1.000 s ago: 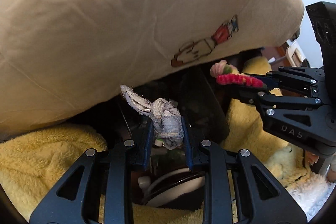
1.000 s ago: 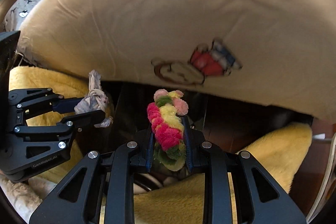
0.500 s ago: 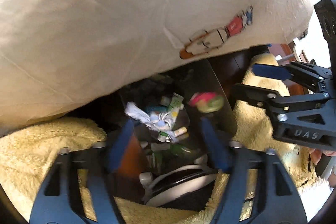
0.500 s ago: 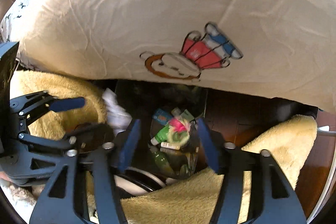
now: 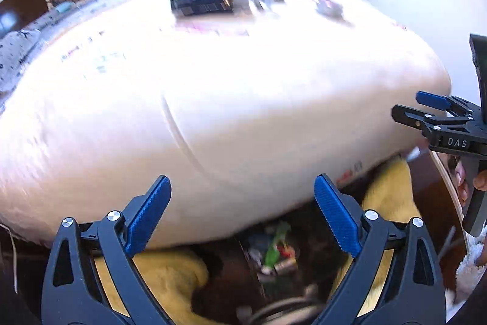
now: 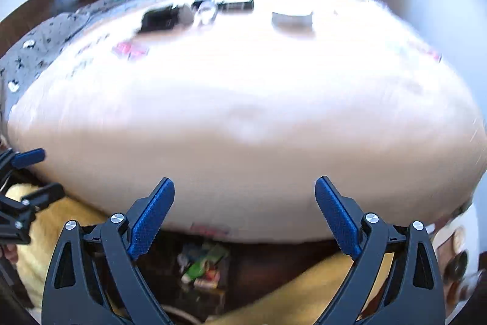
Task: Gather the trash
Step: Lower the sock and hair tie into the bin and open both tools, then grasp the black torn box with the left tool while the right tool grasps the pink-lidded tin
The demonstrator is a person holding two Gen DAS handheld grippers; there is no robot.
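Holding both tools above the cream bedcover (image 5: 213, 99), I have my left gripper (image 5: 242, 215) and my right gripper (image 6: 245, 213) with blue pads spread wide and nothing between them; both sets of jaws have just been opening. Below the overhang of the cover, a dark bin (image 6: 225, 291) sits between folds of yellow fleece blanket (image 5: 170, 270), and the trash (image 6: 202, 267) lies inside it, a blurred heap with green and red bits. Some dark, blurred objects (image 5: 204, 3) rest far off on the cover
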